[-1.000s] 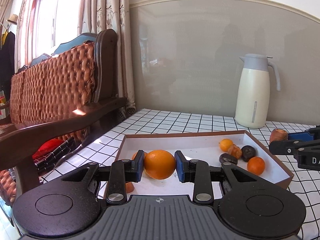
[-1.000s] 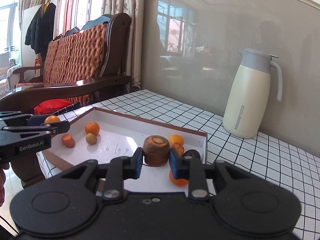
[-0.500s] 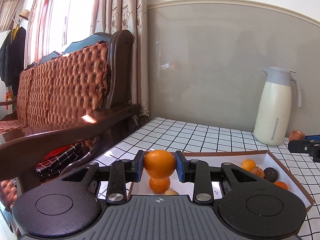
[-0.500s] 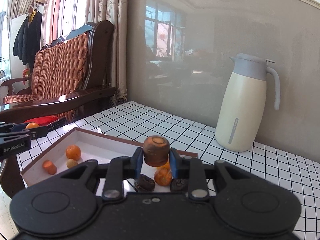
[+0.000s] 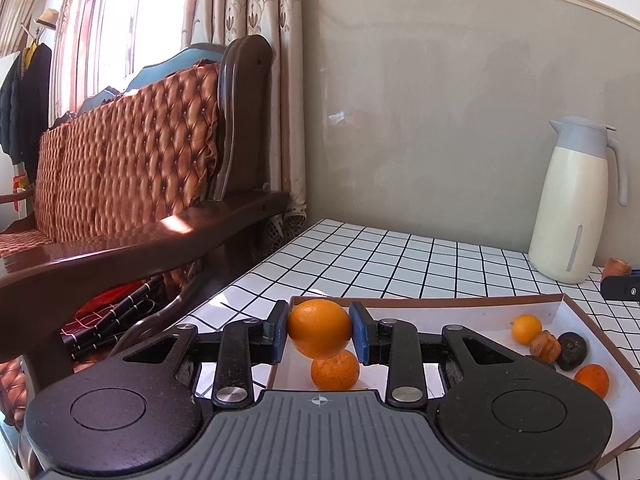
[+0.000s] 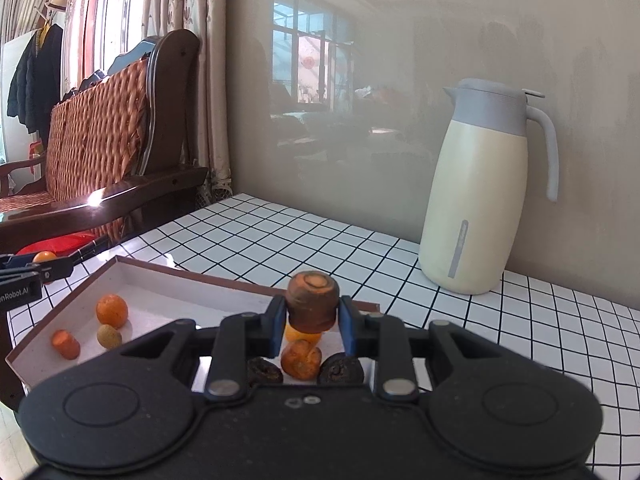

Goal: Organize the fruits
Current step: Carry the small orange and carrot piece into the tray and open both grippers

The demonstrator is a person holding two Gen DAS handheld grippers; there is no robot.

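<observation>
My left gripper (image 5: 319, 330) is shut on a large orange (image 5: 319, 328), held above the left corner of the brown-rimmed white tray (image 5: 440, 301). A smaller orange (image 5: 335, 370) lies in the tray right under it. My right gripper (image 6: 313, 316) is shut on a brown carrot stub (image 6: 313, 300) with its orange cut end up, over the tray's right end (image 6: 192, 276). Under it lie a wrinkled orange piece (image 6: 301, 359) and two dark fruits (image 6: 341, 369). The left gripper's tip with its orange (image 6: 44, 257) shows at the far left of the right wrist view.
A cream thermos jug (image 6: 478, 200) stands on the grid-patterned tabletop (image 6: 320, 240) near the grey wall. A wooden sofa with quilted brown cushions (image 5: 132, 152) runs along the table's left side. More small oranges (image 6: 112, 311) and a carrot piece (image 6: 66, 344) lie in the tray's left part.
Both grippers have drawn back and apart with their loads; the tray now sits lower and nearer in each view. The orange went to the tray's left corner, the carrot stub to its right end.
</observation>
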